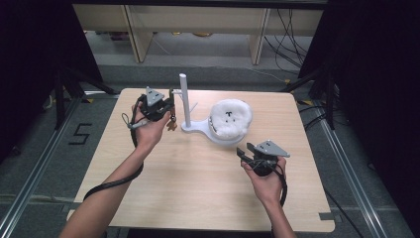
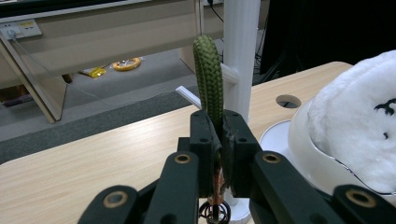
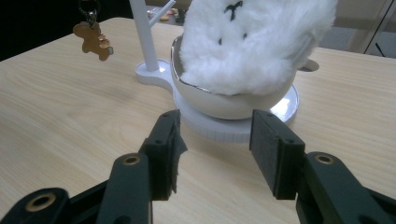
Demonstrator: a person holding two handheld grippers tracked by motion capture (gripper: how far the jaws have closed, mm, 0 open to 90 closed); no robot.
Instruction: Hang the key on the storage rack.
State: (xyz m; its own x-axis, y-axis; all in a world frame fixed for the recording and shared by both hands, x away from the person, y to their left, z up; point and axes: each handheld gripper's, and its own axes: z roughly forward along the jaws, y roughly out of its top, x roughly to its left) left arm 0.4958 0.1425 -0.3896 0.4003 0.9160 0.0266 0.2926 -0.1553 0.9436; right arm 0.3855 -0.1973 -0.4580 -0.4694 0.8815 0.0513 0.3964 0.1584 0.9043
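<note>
The left gripper [image 2: 219, 140] has its jaws clenched on a green braided cord loop [image 2: 208, 79], which stands up out of the jaws in the left gripper view, just in front of the white stand post [image 2: 240, 51]. Below the jaws a small dark ring and a bit of copper-coloured metal show at the bottom edge. In the right gripper view a brown gingerbread-man charm [image 3: 93, 41] hangs from a dark ring at the far left, clear of the desk [image 3: 60, 102] and a little left of the post. In the high view the left gripper [image 1: 166, 106] sits at the far left part of the desk, just left of the post, with the charm dangling beneath it.

The right gripper [image 3: 215, 140] has its jaws released, standing apart with nothing between them, and they face the white bowl [image 3: 224, 105] from the near side. A white fluffy toy [image 3: 254, 42] with small black stitched marks fills the bowl. The bowl rests on the round end of the stand's white base [image 3: 219, 129]. In the high view the right gripper [image 1: 245, 153] hovers at the near right, close to the bowl.
</note>
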